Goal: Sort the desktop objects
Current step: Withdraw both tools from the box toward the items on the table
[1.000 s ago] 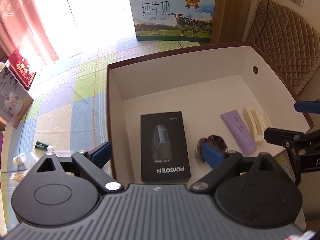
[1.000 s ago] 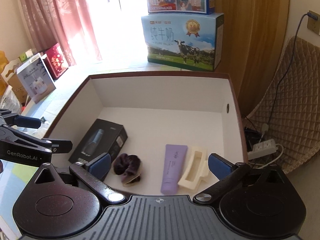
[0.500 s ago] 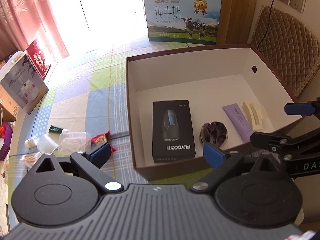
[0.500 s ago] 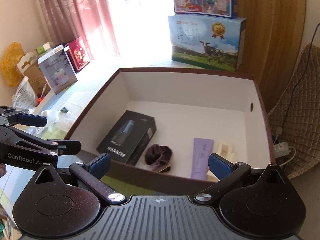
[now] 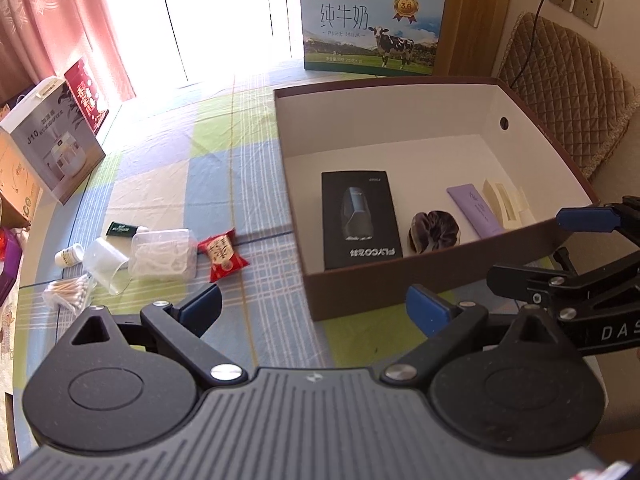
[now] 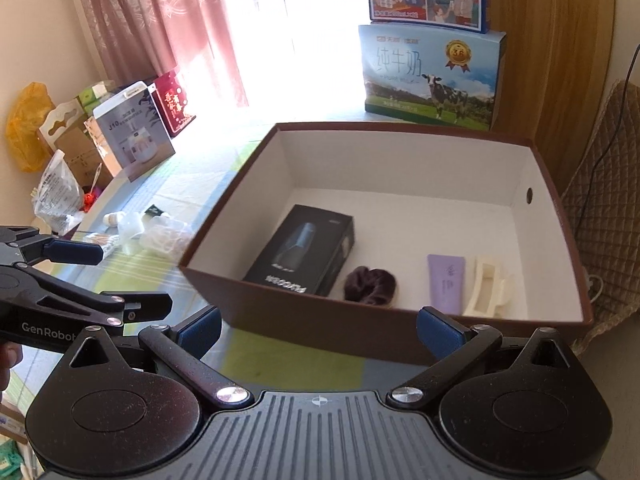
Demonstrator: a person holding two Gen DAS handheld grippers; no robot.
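Note:
A brown box with white inside [image 5: 400, 120] [image 6: 400, 148] holds a black product box [image 5: 360, 218] [image 6: 304, 256], a dark scrunchie [image 5: 434, 228] [image 6: 370, 284], a purple tube [image 5: 474, 210] [image 6: 446, 282] and a cream hair clip [image 5: 506, 202] [image 6: 486, 286]. Left of the box lie a red snack packet [image 5: 222, 255], a clear plastic container [image 5: 162, 254], a clear cup [image 5: 106, 262], a small white bottle [image 5: 69, 255], a dark green tube [image 5: 122, 230] and cotton swabs [image 5: 68, 294]. My left gripper [image 5: 314, 306] is open and empty before the box's near-left corner. My right gripper [image 6: 320, 330] is open and empty before the box's near wall.
A milk carton box [image 5: 372, 36] [image 6: 432, 76] stands behind the brown box. A white appliance box [image 5: 54, 140] [image 6: 132, 130] and a red box [image 5: 86, 94] stand at the table's left edge. A quilted chair [image 5: 568, 92] is at the right.
Both grippers have pulled back and up, out of the brown box. The loose items left of the box have come into view. Both stay open and empty.

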